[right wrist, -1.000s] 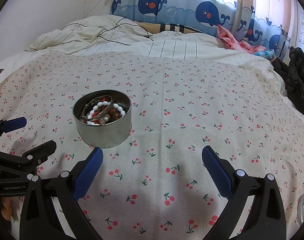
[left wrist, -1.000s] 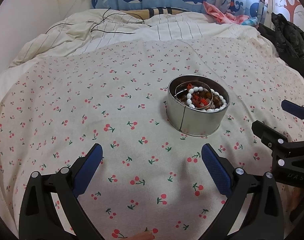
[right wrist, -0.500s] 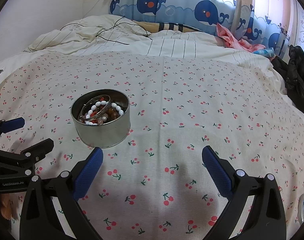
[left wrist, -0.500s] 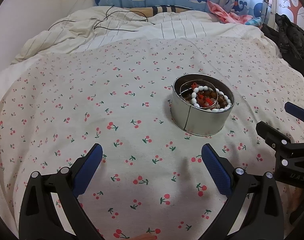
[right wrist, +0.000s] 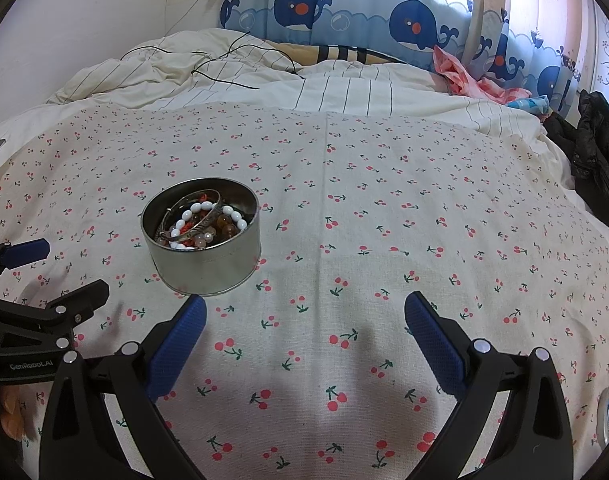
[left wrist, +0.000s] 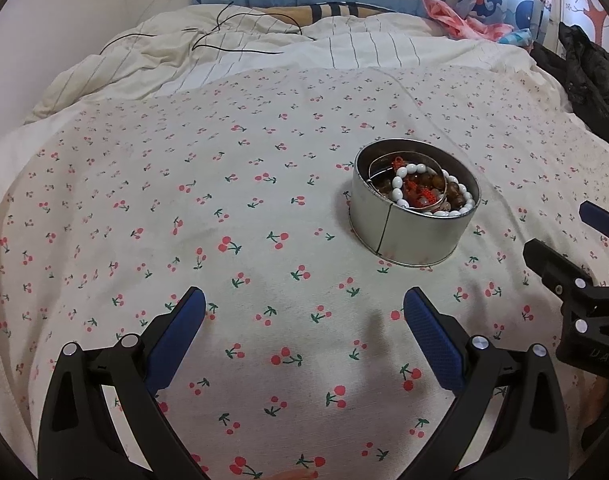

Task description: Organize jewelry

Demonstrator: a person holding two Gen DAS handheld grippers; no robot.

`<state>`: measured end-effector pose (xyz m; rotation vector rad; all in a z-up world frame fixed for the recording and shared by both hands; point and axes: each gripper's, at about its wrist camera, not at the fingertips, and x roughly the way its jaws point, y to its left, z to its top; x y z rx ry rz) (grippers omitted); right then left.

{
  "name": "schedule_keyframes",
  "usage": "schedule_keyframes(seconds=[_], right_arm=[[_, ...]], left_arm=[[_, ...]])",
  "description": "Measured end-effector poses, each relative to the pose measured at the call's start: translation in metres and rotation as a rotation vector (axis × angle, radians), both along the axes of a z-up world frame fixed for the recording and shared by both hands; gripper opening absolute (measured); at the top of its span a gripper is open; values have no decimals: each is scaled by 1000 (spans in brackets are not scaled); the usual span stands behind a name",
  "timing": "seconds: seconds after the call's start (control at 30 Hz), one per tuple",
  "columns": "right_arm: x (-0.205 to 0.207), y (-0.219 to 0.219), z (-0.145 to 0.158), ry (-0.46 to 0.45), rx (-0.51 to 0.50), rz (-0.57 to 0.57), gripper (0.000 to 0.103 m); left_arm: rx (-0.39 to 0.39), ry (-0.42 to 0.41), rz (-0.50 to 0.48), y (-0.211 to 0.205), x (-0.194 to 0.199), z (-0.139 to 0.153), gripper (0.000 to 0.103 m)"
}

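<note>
Jewelry of white, amber and red beads fills the round silver metal tin (left wrist: 414, 220) on the cherry-print bedsheet (left wrist: 224, 200), at one o'clock from the wide-open left gripper (left wrist: 304, 322), eleven o'clock from the nearer, equally wide right gripper (right wrist: 304, 322).

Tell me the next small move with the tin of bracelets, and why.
Probably bring the right tongs forward and left over the tin to pick out the white bead bracelet. Both tongs are open and empty, the tin sits ahead-left of the right pair, and the bracelet lies on top.
</note>
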<state>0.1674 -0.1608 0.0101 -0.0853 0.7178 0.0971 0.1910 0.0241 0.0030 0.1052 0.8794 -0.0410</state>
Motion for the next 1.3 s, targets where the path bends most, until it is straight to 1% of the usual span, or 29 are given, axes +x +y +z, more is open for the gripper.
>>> schedule_keyframes(seconds=[0.37,1.3], right_arm=[[0,-1,-2,3,-1,0,95],[1,-1,-2,6,-1,2,95]], left_arm=[[-31,5,6,1,1,3,95],[-27,24,8,0,1,0,95]])
